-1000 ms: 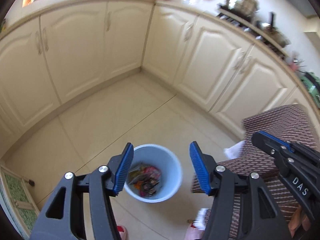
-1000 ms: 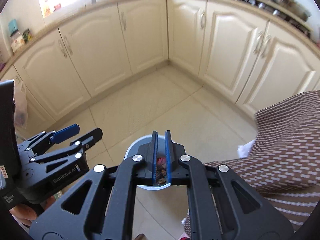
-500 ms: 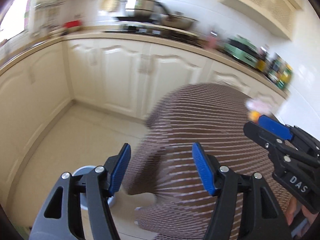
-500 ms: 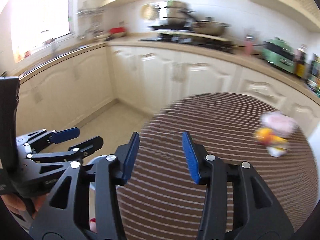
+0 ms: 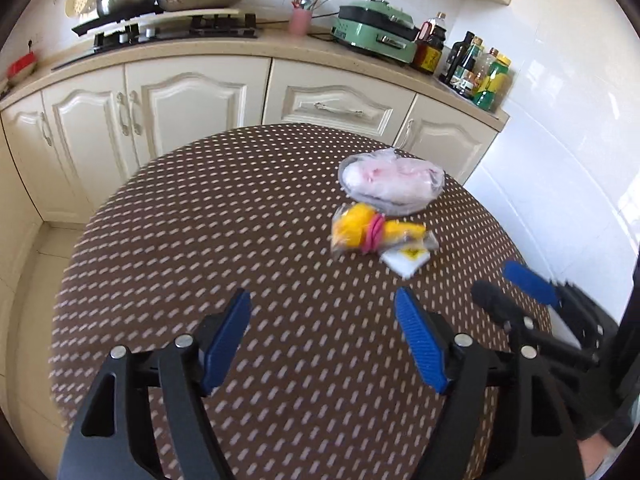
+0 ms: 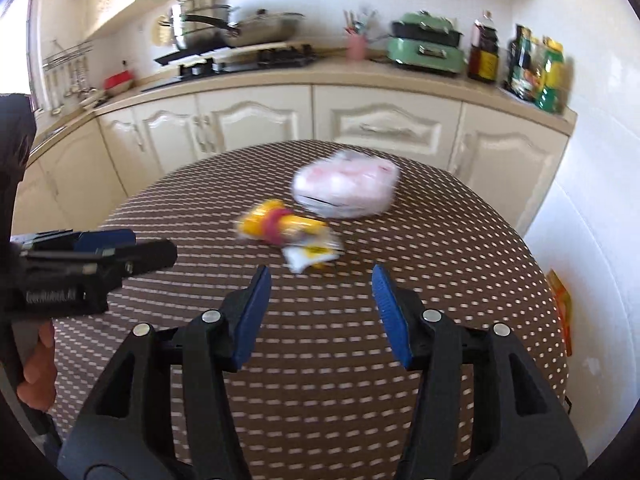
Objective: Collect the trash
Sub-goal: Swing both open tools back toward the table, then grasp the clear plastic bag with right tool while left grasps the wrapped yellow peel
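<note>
On the round table with a brown dotted cloth lie three pieces of trash: a clear bag of pink stuff, a yellow wrapper with a pink band, and a small white packet. My left gripper hovers over the near cloth, its jaws opening, nothing between them. My right gripper is just short of the white packet, jaws opening and empty; it also shows at the right of the left wrist view.
Cream cabinets run behind the table under a counter with a stove and pans, a green appliance and bottles. A white tiled wall stands close to the table's right side. A hand grips the left tool.
Both grippers swung away from the blue bin on the floor up to the table. The right gripper went from shut to open; the left widened.
</note>
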`<state>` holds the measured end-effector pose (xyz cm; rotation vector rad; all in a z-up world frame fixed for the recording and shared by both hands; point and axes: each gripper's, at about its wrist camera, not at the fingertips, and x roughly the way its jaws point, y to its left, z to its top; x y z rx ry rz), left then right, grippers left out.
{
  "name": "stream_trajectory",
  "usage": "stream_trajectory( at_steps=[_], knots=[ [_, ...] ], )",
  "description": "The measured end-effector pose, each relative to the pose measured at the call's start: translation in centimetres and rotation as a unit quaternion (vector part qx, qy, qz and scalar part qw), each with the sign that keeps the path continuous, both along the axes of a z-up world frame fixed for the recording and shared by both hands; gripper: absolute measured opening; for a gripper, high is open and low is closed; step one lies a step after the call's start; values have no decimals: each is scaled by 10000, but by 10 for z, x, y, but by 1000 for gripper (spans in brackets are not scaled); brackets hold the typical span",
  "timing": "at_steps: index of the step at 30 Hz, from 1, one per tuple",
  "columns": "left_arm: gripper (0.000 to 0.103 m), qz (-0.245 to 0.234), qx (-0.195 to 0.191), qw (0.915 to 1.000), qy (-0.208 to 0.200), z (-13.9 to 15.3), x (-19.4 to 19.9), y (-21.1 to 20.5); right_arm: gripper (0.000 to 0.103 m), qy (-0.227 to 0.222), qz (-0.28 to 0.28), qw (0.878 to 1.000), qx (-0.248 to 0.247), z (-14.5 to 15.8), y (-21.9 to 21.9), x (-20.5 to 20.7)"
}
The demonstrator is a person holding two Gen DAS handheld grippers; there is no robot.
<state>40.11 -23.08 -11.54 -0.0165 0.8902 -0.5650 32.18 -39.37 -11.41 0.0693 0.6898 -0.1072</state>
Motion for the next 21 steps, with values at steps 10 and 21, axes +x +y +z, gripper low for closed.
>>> stream_trajectory(
  at_steps=[10, 21],
  knots=[
    [73, 302, 128, 9993, 200, -22, 60, -53, 55, 192, -62, 9998, 92, -17, -33, 30],
    [44, 9, -419, 9955, 854, -38, 91, -69, 58, 379, 82, 9992, 53, -25, -34, 58]
  ],
)
